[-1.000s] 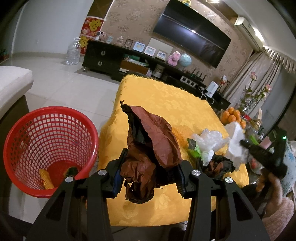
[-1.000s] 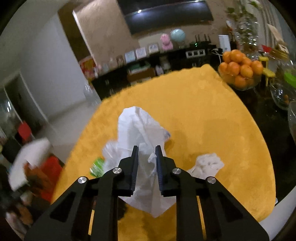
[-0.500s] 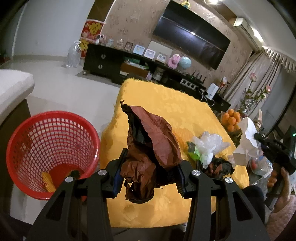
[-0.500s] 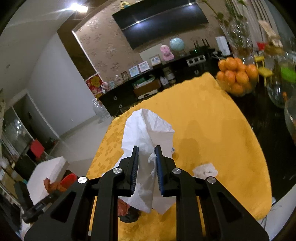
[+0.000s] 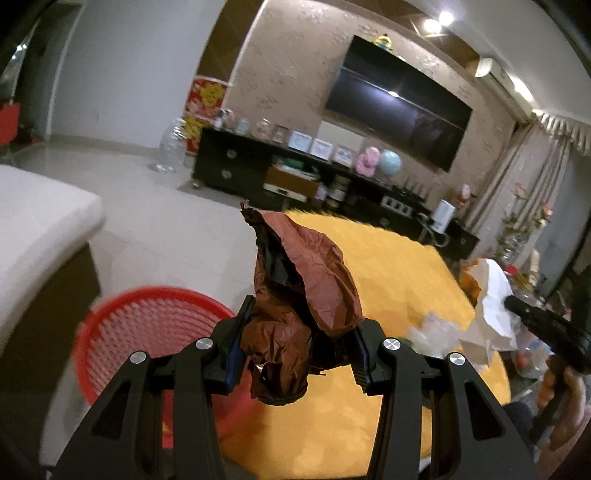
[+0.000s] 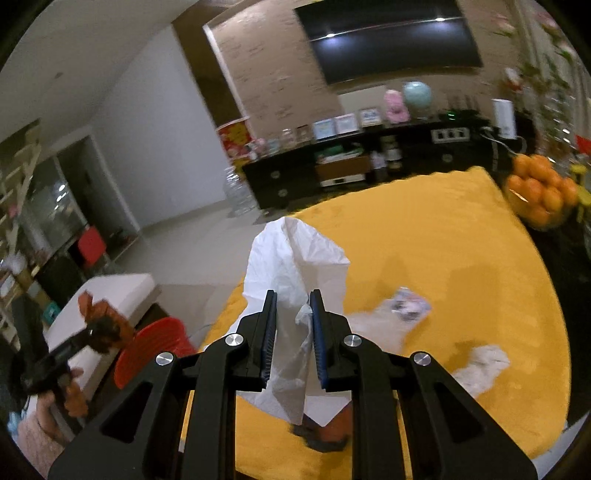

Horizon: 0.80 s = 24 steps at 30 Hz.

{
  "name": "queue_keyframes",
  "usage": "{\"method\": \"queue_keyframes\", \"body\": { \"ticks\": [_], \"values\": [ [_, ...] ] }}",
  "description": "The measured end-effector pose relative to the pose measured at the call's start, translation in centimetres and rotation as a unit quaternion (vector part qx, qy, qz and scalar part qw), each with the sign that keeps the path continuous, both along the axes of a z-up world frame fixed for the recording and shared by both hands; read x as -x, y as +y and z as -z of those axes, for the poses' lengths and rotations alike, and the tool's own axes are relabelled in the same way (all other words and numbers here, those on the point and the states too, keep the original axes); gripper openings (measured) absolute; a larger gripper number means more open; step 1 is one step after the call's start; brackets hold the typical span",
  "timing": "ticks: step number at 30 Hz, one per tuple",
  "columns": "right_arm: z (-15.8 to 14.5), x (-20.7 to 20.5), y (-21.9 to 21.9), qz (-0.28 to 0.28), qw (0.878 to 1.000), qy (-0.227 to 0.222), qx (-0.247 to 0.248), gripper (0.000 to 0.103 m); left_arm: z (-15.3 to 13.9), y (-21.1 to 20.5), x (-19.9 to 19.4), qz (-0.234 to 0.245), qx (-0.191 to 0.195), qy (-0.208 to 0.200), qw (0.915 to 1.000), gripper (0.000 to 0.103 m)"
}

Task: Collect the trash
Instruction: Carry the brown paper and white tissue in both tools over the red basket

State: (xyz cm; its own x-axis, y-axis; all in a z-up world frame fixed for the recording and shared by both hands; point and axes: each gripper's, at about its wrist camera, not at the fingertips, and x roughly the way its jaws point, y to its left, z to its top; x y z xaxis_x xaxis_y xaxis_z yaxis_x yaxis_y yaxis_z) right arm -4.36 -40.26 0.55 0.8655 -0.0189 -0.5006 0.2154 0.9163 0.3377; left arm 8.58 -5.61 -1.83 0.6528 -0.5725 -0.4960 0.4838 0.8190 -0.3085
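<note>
The left gripper (image 5: 301, 356) clamps a brown wrapper (image 5: 299, 310), crumpled, light and soft, gripped at its bunched middle with its long axis upright, above the red bin (image 5: 155, 332). The right gripper (image 6: 292, 341), jaws nearly together, pinches a limp white bag (image 6: 295, 266) above the counter (image 6: 461, 266), standing tall too.

Yellow-clothed table (image 6: 461, 258) carries white crumpled scraps (image 6: 480, 365) and oranges (image 6: 541, 192).

The room was dim and warm, lit by ceiling spots (image 5: 439, 20) that glared on the TV (image 5: 397, 99), with motion blur and strong fisheye bending at dark edges.
</note>
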Motion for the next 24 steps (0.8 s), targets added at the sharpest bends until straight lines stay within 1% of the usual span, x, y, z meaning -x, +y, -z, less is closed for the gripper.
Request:
{"method": "queue_keyframes", "body": {
  "ticks": [2,4,6,8,11,16,21,24],
  "values": [
    [-0.3,-1.2,1.0,-0.020,1.000,-0.002,-0.005,0.019,-0.8,1.0,-1.0,-0.022,-0.017,-0.010,0.9996,0.044],
    [-0.7,-2.3,2.0,-0.036,0.999,-0.002,-0.007,0.019,-1.2,1.8,-1.6,-0.037,-0.024,-0.015,0.9989,0.044],
    [-1.1,-3.6,3.1,-0.052,0.999,0.000,-0.002,0.019,-1.2,2.6,-2.2,-0.049,-0.023,-0.017,0.9984,0.044],
    [-1.4,-4.9,4.3,-0.066,0.998,0.003,0.003,0.019,-0.7,3.6,-2.7,-0.062,-0.020,-0.013,0.9978,0.044],
    [-1.6,-6.7,6.5,-0.085,0.996,0.008,0.012,0.019,0.6,5.0,-3.2,-0.076,-0.013,0.004,0.9970,0.044],
    [-0.8,-10.3,10.4,-0.123,0.992,0.025,0.026,0.019,1.6,6.5,-4.2,-0.089,-0.014,0.017,0.9958,0.044],
    [0.7,-13.7,15.2,-0.166,0.985,0.044,0.037,0.019,2.3,6.3,-4.3,-0.093,-0.042,0.020,0.9946,0.044],
    [1.6,-15.1,17.0,-0.184,0.981,0.054,0.039,0.019,2.5,6.1,-4.3,-0.097,-0.055,0.020,0.9936,0.044]
  ]
}}
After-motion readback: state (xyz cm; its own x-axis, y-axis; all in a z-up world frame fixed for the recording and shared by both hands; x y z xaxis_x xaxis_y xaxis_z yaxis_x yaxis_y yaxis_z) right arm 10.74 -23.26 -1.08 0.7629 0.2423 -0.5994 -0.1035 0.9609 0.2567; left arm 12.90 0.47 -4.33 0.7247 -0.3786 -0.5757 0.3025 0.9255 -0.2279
